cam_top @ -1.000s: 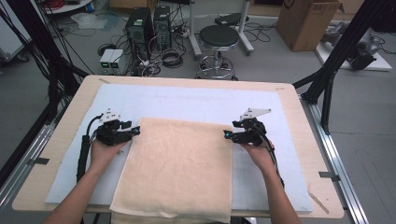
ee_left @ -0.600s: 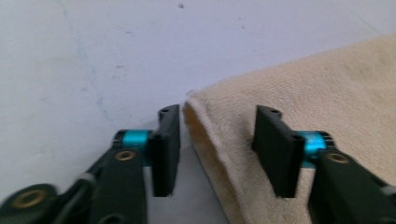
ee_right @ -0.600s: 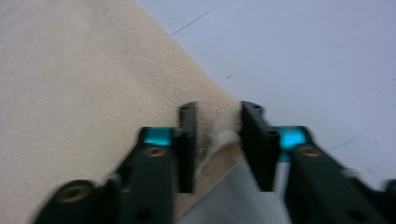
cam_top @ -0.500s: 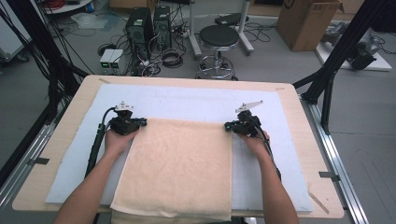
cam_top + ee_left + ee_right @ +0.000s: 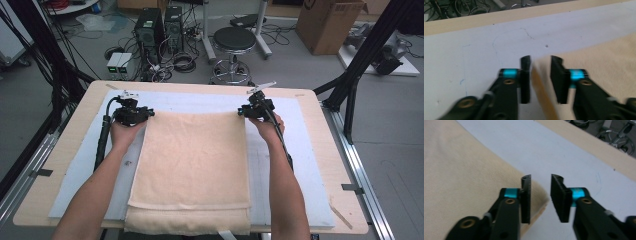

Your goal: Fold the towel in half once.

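The towel point(image 5: 192, 170) lies folded on the pale blue mat point(image 5: 300, 165) in the middle of the table point(image 5: 65, 170), its near edge hanging over the table's front and its far corners at the two tools. The far edge is best laid flat and square before the corners are let go, and each tool is then best drawn straight outward, so that the cloth is not dragged or creased again.

The left tool point(image 5: 148, 114) stands at the far left corner; its jaws have just been opening, and in the left gripper view the blurred towel corner point(image 5: 541, 82) sits between them, seemingly unpressed. The right tool point(image 5: 241, 112) stands at the far right corner, likewise just opened part-way, with the corner point(image 5: 537, 195) lying under and beside its left jaw, not gripped.

Against the frames from a second and half a second ago, both hands are farther up the table, and the towel's far edge has been carried with them, lengthening the spread cloth
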